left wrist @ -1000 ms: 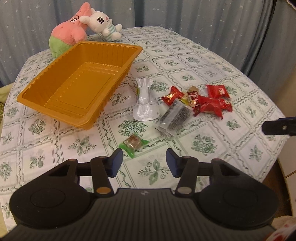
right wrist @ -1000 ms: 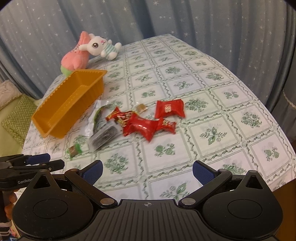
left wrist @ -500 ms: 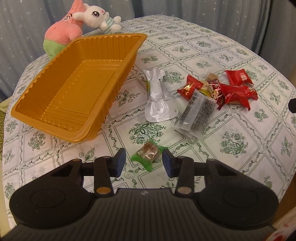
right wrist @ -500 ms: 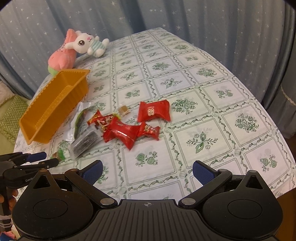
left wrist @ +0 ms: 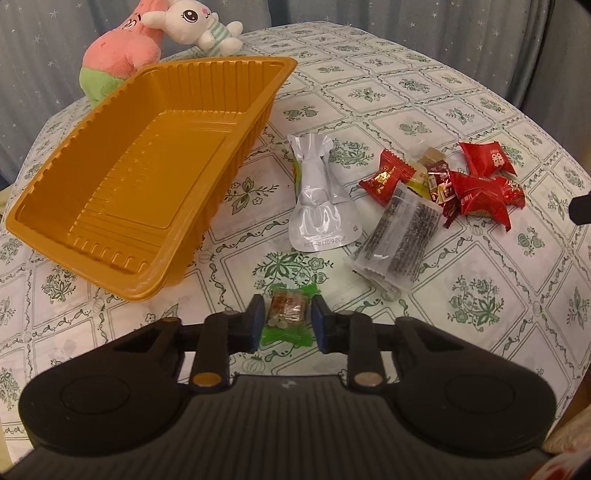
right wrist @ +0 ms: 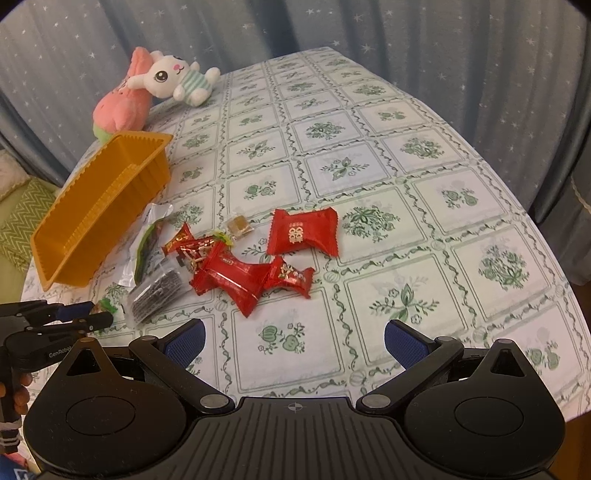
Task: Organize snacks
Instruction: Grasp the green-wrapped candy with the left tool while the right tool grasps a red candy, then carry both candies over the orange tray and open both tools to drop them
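1. The left gripper [left wrist: 287, 320] is sitting nearest in its own view, low over the tablecloth [left wrist: 461, 110], with its jaws just having been closing; the green-wrapped candy [left wrist: 287, 314] is lying between the blue pads [left wrist: 255, 321], which are sitting against its sides, so it is being grasped.
2. The right gripper [right wrist: 293, 338] is hovering over the near right part of the table with its jaws spread wide and nothing between them.
3. Just beyond the left gripper, a clear packet of dark sticks [left wrist: 400, 240] is lying to the right, and a silver pouch [left wrist: 319, 199] is lying beside it to the left.
4. The orange tray [left wrist: 236, 162] is resting left of the pouch, empty, its near end close to the held candy.
5. Farther right, a cluster of red-wrapped candies [left wrist: 476, 192] is lying in a loose pile, with one larger red packet [right wrist: 303, 230] at its far right edge and a small brown candy [right wrist: 238, 224] just behind.
6. At the far left edge of the table, a pink plush [left wrist: 118, 59] and a white rabbit plush [left wrist: 192, 22] are leaning together behind the tray.
7. A blue starred curtain [right wrist: 406, 29] is hanging behind everything.
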Motion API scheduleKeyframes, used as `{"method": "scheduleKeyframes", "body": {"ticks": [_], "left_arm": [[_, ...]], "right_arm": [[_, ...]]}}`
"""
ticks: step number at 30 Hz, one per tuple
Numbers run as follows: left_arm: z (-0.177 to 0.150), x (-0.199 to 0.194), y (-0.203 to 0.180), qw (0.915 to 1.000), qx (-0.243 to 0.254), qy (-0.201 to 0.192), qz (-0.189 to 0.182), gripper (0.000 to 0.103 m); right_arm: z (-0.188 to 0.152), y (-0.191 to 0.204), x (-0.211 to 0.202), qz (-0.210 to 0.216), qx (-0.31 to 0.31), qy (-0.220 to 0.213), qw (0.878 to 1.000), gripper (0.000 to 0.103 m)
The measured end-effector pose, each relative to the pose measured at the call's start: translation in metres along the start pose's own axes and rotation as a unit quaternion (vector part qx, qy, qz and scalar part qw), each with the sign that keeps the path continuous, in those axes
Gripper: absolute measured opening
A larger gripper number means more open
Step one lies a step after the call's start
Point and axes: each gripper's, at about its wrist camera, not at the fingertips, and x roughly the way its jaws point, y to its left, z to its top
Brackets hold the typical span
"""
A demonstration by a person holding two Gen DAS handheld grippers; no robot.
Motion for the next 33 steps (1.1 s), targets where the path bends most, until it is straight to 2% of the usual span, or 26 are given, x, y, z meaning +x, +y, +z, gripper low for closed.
{"method": "scheduleKeyframes", "body": {"ticks": [6, 11, 13, 19, 25, 29, 32, 33], "left_arm": [[0.001, -0.002, 0.001, 0.9997, -0.023, 0.004, 0.004, 0.02], [0.003, -0.014, 0.006, 0.9983, -0.058, -0.001, -0.001, 0.02], [0.004, -0.02, 0.007, 0.9977, -0.068, -0.005, -0.003, 0.02], [0.01, -0.034, 0.007, 0.9957, -0.09, -0.019, 0.005, 0.02], [0.012, -0.043, 0.004, 0.9938, -0.106, -0.028, 0.014, 0.02], [0.012, -0.045, 0.002, 0.9927, -0.116, -0.029, 0.02, 0.02], [0.013, -0.047, -0.001, 0.9918, -0.122, -0.029, 0.025, 0.02], [0.013, -0.048, -0.001, 0.9914, -0.124, -0.03, 0.027, 0.02]], "right_arm": [[0.009, 0.007, 0.012, 0.013, -0.055, -0.011, 0.998, 0.103], [0.017, 0.019, 0.024, 0.03, -0.14, -0.028, 0.989, 0.102], [0.019, 0.025, 0.032, 0.044, -0.181, -0.03, 0.982, 0.089], [0.026, 0.045, 0.061, 0.077, -0.298, -0.008, 0.951, 0.067], [0.023, 0.057, 0.082, 0.09, -0.389, 0.022, 0.916, 0.053], [0.022, 0.06, 0.091, 0.098, -0.408, 0.037, 0.907, 0.044], [0.022, 0.059, 0.093, 0.107, -0.413, 0.042, 0.903, 0.027], [0.023, 0.059, 0.092, 0.111, -0.412, 0.043, 0.904, 0.027]]}}
